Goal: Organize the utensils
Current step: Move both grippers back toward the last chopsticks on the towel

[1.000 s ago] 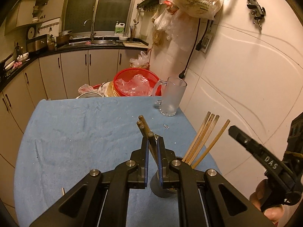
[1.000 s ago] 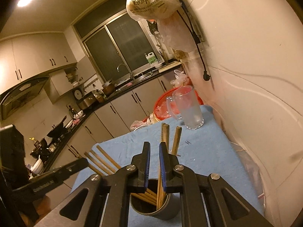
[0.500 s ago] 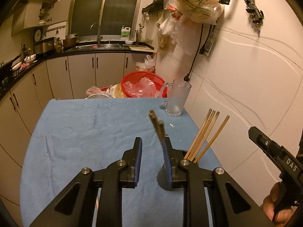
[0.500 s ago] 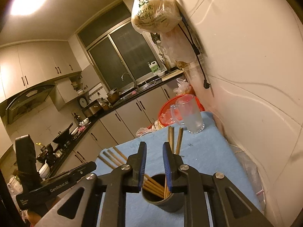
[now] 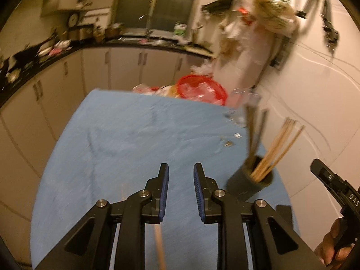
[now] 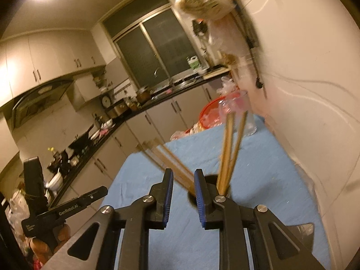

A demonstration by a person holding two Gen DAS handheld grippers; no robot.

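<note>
A dark round cup [image 5: 249, 181] stands on the blue cloth [image 5: 135, 139] near the right edge and holds several wooden chopsticks [image 5: 276, 148]. My left gripper [image 5: 181, 190] is open and empty, to the left of the cup. One loose chopstick [image 5: 160, 247] lies on the cloth under its fingers. My right gripper [image 6: 184, 196] is open and empty, just in front of the cup [image 6: 210, 178] with its chopsticks [image 6: 229, 148]. Both views are blurred by motion.
A frosted glass mug [image 6: 246, 117] and a red basket [image 5: 202, 88] stand at the table's far right. The white wall runs close along the right edge. Small bits [image 5: 229, 143] lie on the cloth. The other handheld gripper [image 5: 335, 184] shows at right.
My left gripper let go of the chopsticks into the cup, opened and swung left away from it. My right gripper opened and drew back a little.
</note>
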